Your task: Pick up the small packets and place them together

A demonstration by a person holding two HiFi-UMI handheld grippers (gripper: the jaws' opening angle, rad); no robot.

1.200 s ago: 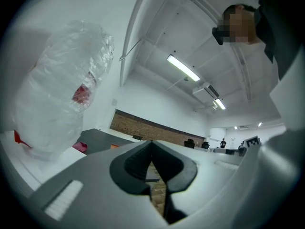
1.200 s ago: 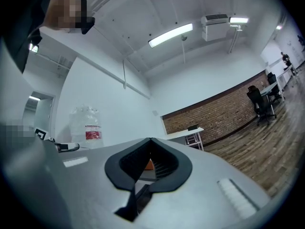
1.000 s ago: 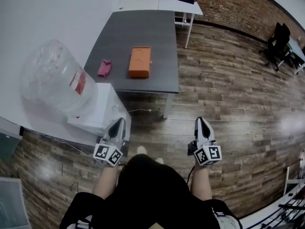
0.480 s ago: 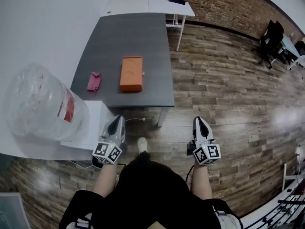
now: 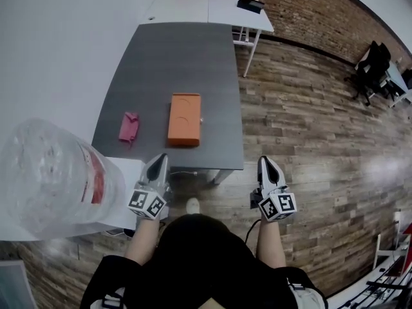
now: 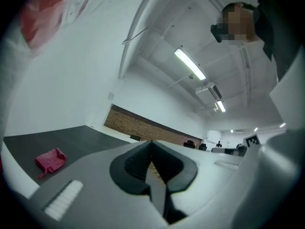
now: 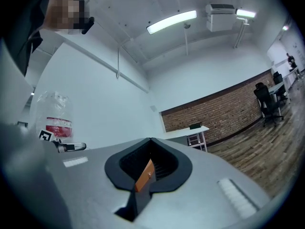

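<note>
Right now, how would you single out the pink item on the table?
Start at the dark grey table by the white wall. Near its front edge lies an orange box; the pink packet lies apart to its left. It is smaller, crumpled and pink.

Wood floor (image 5: 309,121), brick wall (image 5: 302,8), grey table (image 5: 174,56)

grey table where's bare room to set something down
The far half of the grey table is bare, from the orange box and pink packet back to the white table. A strip right of the box is also free. The near left is crowded: packet and box lie apart, and the water bottle is beside that corner.
</note>
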